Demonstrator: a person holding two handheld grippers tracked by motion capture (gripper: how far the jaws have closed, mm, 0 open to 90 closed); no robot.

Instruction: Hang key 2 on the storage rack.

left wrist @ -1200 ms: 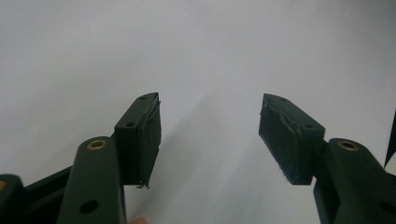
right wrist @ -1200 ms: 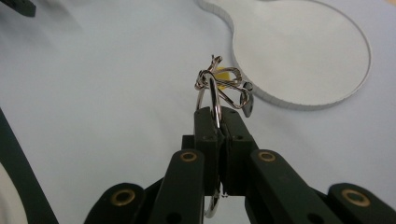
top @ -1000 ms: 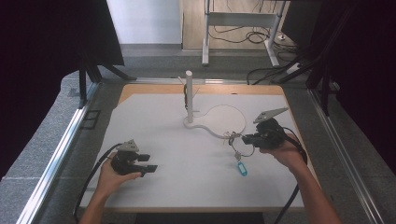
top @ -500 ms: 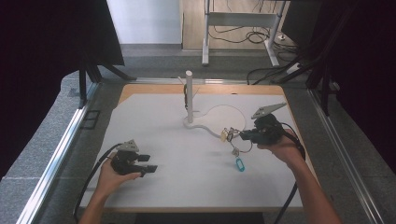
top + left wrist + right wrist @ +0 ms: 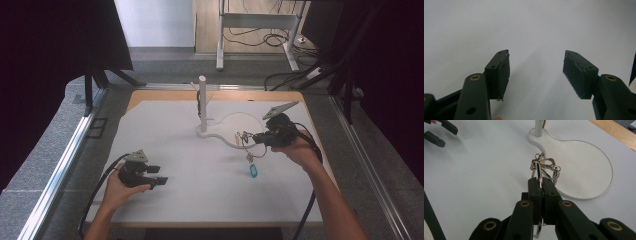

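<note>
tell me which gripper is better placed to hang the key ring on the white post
Right. The right gripper is already shut on the key ring beside the white post; the left gripper sits open, far off.

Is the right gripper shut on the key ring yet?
Yes, shut: the right gripper has its jaws pressed together on the key ring, lifted off the table.

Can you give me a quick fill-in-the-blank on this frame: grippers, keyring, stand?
1. The right hand-held gripper is shut on a metal ____ bunched with clips.
2. The left hand-held gripper has its jaws ____, with nothing between them.
3. The tag hanging below the held bunch is ____ in colour.
4. The white stand has an upright ____ rising from the narrow end of its flat base.

Missing words: keyring; open; blue; post
</note>
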